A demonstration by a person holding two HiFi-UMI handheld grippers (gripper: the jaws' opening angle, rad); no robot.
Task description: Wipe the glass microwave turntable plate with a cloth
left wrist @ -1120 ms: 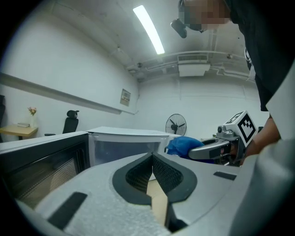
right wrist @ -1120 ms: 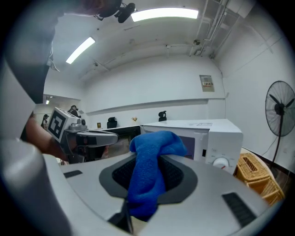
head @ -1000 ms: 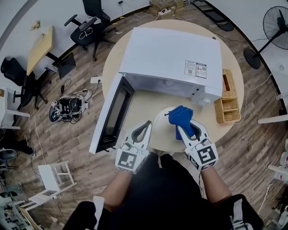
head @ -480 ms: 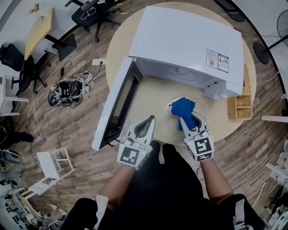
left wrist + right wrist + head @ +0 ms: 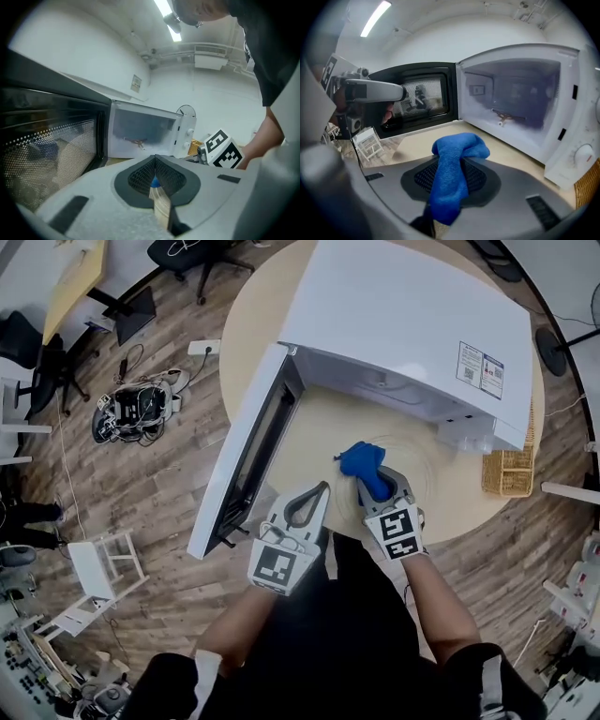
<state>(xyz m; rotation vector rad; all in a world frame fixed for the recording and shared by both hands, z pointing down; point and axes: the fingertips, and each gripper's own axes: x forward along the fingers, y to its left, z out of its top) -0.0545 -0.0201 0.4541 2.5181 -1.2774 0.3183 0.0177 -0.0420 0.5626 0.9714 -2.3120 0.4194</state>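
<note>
The right tongs (image 5: pixel 450 176) are clenched on the blue cloth (image 5: pixel 457 150), soft and light, bunched over the glass turntable plate (image 5: pixel 420 470). The plate lies flat on the bench (image 5: pixel 251 357) right of frame centre, before the open microwave (image 5: pixel 403 324). The left tongs (image 5: pixel 154 164) are closed on nothing, near the plate's left edge. The plate is likely stiff, slick and breakable, so steady it by its rim.

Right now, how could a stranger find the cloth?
Start at the white microwave oven on the round wooden table. In front of its open cavity, the right gripper pinches a bunched blue cloth, the only blue thing there.
</note>
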